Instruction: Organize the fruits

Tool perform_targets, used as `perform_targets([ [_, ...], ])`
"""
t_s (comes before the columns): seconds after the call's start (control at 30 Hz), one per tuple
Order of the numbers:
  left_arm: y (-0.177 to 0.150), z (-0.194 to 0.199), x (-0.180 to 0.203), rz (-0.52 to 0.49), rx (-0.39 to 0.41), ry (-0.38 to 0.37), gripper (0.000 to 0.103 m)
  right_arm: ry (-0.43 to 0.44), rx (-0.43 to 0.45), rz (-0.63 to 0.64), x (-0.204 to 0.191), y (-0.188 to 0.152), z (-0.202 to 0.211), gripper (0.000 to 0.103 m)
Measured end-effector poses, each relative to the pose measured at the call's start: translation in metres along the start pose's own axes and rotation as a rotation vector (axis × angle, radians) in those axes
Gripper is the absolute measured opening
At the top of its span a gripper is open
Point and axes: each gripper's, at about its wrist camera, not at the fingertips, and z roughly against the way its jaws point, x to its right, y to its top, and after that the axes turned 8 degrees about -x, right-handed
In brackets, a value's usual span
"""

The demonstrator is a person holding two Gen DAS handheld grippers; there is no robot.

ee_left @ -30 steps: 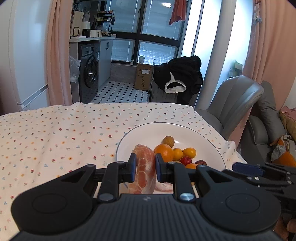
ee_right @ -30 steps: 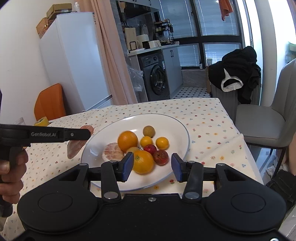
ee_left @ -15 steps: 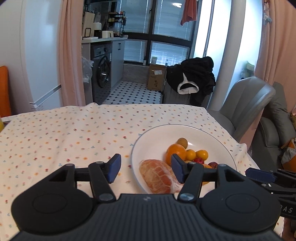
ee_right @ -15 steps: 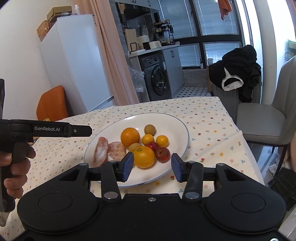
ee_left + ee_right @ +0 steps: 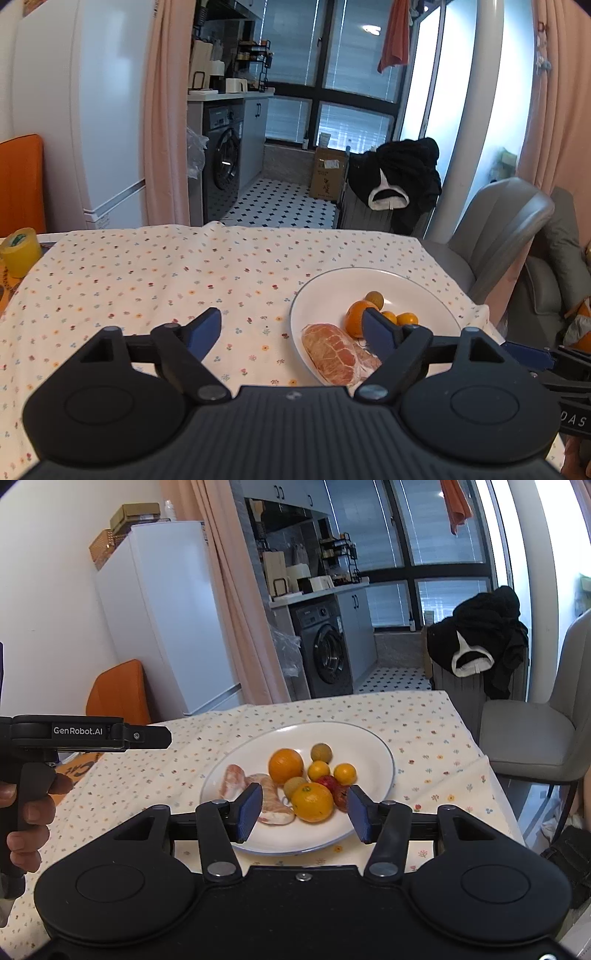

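A second earlier the left gripper (image 5: 291, 330) had been clamped on a peeled pomelo piece (image 5: 332, 353) above the near rim of the plate (image 5: 325, 284); by this moment its fingers stood wide apart and empty, and the piece lay in the plate just inside the right-hand finger, beside a second peeled segment (image 5: 232, 780). The gripper had also drawn back and swung off toward the bare flowered cloth of the bench (image 5: 155, 273), so that most of the span between its fingers now covered cloth rather than fruit. The right gripper (image 5: 303, 814) had changed little — its fingers were apart, holding nothing, and hung just short of the plate's near edge, with the nearer orange (image 5: 312, 802) framed between them but untouched. Beyond that orange sat a larger orange (image 5: 285, 766), two small kumquats (image 5: 318, 770), a brownish longan (image 5: 321, 752) and a dark red fruit (image 5: 330, 782), all gathered inside the plate. Judged from this, the drop of the pomelo piece was complete and nothing loose showed on the cloth within either view; the sorting looked close to done, unless fruit lay outside the frames. A yellow tape roll (image 5: 19, 252) stood well off past the left finger, at the far corner of the bench.
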Motion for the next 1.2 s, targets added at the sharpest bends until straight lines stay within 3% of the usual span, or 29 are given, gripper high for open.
perform_targets([
  [0.33, -0.01, 0.031, -0.01, 0.021, 0.013, 0.023, 0.092, 0.011, 0.024, 0.028, -0.018, 0.0, 0.021, 0.056],
  [0.5, -0.017, 0.047, -0.012, 0.033, 0.029, 0.036, 0.099, 0.015, 0.019, 0.027, -0.024, 0.001, 0.03, 0.064],
  [0.83, -0.038, 0.084, -0.027, 0.061, 0.056, 0.044, 0.1, 0.036, 0.031, 0.038, -0.037, 0.0, 0.048, 0.076],
  [1.2, -0.06, 0.12, -0.046, 0.086, 0.075, 0.089, 0.103, 0.096, -0.004, -0.001, -0.06, -0.023, 0.056, 0.094],
])
